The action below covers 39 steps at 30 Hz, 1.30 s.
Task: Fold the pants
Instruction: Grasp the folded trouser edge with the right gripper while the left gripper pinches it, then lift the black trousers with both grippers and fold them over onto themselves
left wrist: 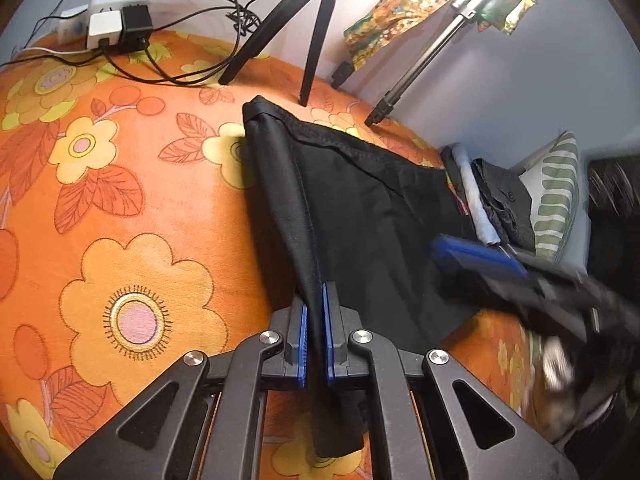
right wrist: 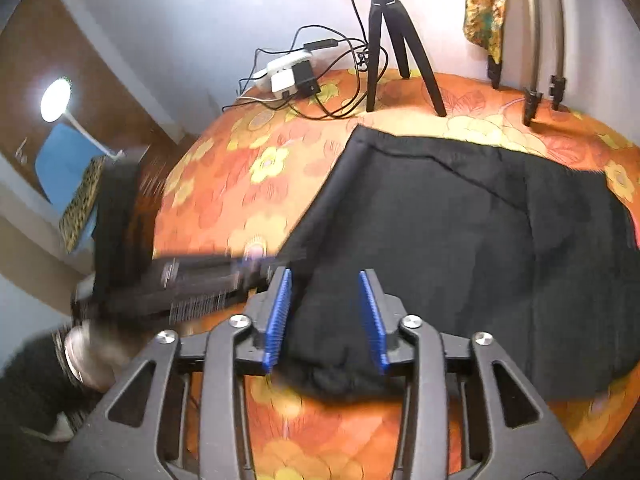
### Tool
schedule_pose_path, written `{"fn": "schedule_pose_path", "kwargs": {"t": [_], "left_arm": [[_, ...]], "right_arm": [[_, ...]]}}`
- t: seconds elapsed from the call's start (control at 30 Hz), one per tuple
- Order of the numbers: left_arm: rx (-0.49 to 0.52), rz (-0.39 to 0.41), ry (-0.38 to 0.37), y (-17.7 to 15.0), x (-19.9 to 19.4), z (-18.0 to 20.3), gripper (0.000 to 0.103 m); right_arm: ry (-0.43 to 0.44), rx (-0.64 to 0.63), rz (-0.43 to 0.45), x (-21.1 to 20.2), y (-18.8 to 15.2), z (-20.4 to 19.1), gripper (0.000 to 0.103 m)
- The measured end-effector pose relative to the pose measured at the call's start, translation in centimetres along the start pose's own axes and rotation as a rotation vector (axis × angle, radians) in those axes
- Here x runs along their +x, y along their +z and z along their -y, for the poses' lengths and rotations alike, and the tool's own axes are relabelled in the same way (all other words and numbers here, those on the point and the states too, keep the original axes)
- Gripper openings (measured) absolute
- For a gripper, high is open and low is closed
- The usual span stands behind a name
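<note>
Black pants (left wrist: 360, 200) lie on the orange flowered bedspread (left wrist: 120, 200), spread toward the far wall. My left gripper (left wrist: 315, 292) is shut on the pants' near left edge and lifts a taut fold of it. My right gripper (right wrist: 326, 280) is open, its blue pads (right wrist: 280, 312) standing on either side of a bunched near edge of the pants (right wrist: 460, 240), not closed on it. The right gripper (left wrist: 480, 256) also shows blurred at the right of the left wrist view, over the pants. The left gripper (right wrist: 244, 268) shows blurred at the left of the right wrist view.
A black tripod (left wrist: 304, 32) and a silver stand (left wrist: 424, 56) rest on the bed by the wall. A power strip with cables (left wrist: 108, 20) lies at the far left. Folded clothes (left wrist: 492, 196) and a striped pillow (left wrist: 556, 196) sit at the right. A lamp (right wrist: 56, 100) is off the bed.
</note>
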State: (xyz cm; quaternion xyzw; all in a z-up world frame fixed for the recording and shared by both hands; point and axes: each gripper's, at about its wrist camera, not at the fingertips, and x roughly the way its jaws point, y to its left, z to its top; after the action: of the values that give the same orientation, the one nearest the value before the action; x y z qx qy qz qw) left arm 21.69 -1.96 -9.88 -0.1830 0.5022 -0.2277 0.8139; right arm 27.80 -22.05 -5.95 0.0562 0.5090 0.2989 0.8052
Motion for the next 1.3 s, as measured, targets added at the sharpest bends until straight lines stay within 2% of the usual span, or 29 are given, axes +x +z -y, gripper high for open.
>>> {"fn": "schedule_pose_path", "kwargs": {"t": [0.1, 0.23, 0.4, 0.5, 0.57, 0.63, 0.73, 0.87, 1.03, 1.07, 1.3], "left_arm": [[0.012, 0.008, -0.004, 0.0, 0.0, 0.6, 0.005], [0.014, 0.023, -0.013, 0.0, -0.4, 1.1, 0.005], [0.004, 0.037, -0.023, 0.0, -0.8, 1.1, 0.005], [0.000, 0.038, -0.029, -0.1, -1.0, 1.2, 0.005], [-0.003, 0.040, -0.029, -0.2, -1.1, 1.2, 0.005], [-0.008, 0.041, -0.031, -0.3, -1.2, 1.2, 0.005], [0.001, 0.037, -0.030, -0.9, -1.3, 1.5, 0.006], [0.042, 0.018, 0.022, -2.5, -1.1, 2.5, 0.015], [0.081, 0.025, 0.089, -4.3, -1.6, 3.7, 0.014], [0.091, 0.040, 0.095, -4.5, -1.9, 4.0, 0.011], [0.150, 0.094, 0.053, -4.0, -3.2, 8.0, 0.008]], "right_arm": [[0.020, 0.047, -0.083, 2.9, 3.1, 0.0, 0.046], [-0.026, 0.031, -0.147, 5.8, 5.4, -1.3, 0.046], [-0.188, -0.049, -0.207, 8.8, 7.4, -2.7, 0.046], [-0.243, -0.064, -0.238, 10.1, 8.1, -2.7, 0.046], [-0.263, -0.061, -0.250, 10.6, 8.4, -2.4, 0.030], [-0.243, -0.033, -0.250, 10.6, 8.5, -1.7, 0.017], [-0.210, 0.013, -0.226, 9.9, 8.6, -0.7, 0.009], [-0.188, 0.039, -0.188, 9.0, 8.7, 0.1, 0.007], [-0.147, 0.045, -0.145, 7.5, 8.8, 0.5, 0.006], [-0.139, 0.048, -0.138, 7.1, 8.9, 0.7, 0.006], [-0.084, 0.061, -0.067, 3.4, 9.3, 1.9, 0.005]]}}
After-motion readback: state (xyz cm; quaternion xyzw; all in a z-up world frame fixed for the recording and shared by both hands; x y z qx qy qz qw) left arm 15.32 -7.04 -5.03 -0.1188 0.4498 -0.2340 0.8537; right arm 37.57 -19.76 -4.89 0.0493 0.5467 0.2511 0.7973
